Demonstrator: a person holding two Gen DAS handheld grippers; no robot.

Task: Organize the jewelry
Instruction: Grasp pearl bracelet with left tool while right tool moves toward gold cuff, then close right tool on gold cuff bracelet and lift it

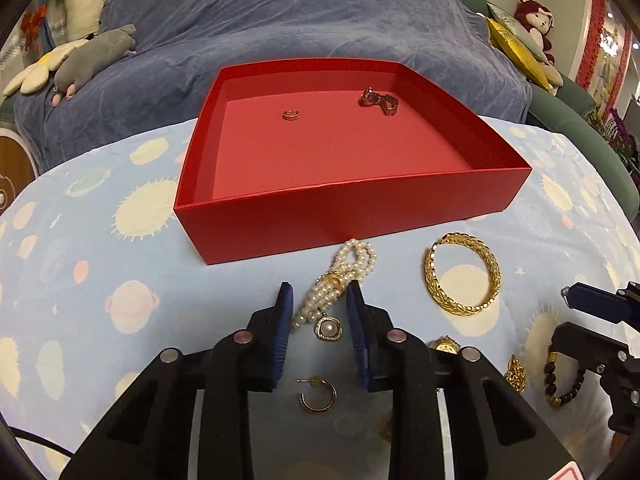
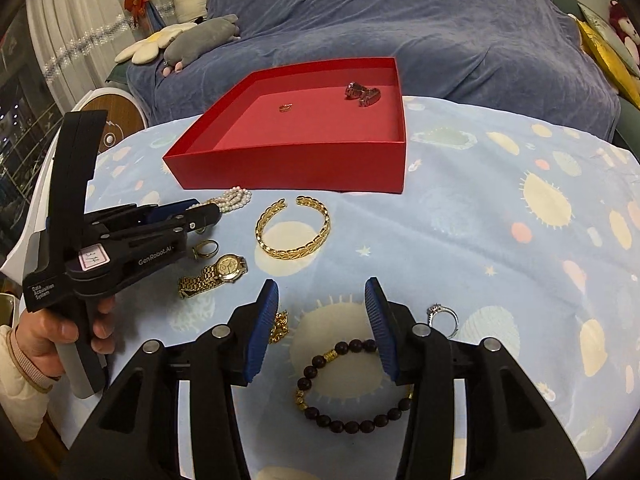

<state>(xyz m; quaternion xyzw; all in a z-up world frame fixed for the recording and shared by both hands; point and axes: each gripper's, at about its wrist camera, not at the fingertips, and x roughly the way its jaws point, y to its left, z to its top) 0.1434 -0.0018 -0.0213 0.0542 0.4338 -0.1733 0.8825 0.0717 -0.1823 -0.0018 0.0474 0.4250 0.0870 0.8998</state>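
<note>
A red open box (image 1: pixel 352 216) stands on the patterned cloth and holds a small gold ring (image 1: pixel 291 115) and a rose-coloured watch band (image 1: pixel 378 100). Just in front of the box lies a pearl bracelet (image 1: pixel 332 276), and my left gripper (image 1: pixel 319 288) is shut on it, one pad on each side of the strand. My right gripper (image 2: pixel 322 292) is open, low over a dark bead bracelet (image 2: pixel 352 384) that lies between its pads untouched. A gold leaf cuff (image 2: pixel 294 232) rests between the two grippers.
Loose on the cloth lie a gold watch (image 2: pixel 224 270), a hoop earring (image 1: pixel 316 394), a pearl earring (image 1: pixel 329 329), a silver ring (image 2: pixel 442 316) and a gold chain piece (image 2: pixel 280 326). A blue-covered sofa (image 1: pixel 304 20) with plush toys stands behind the table.
</note>
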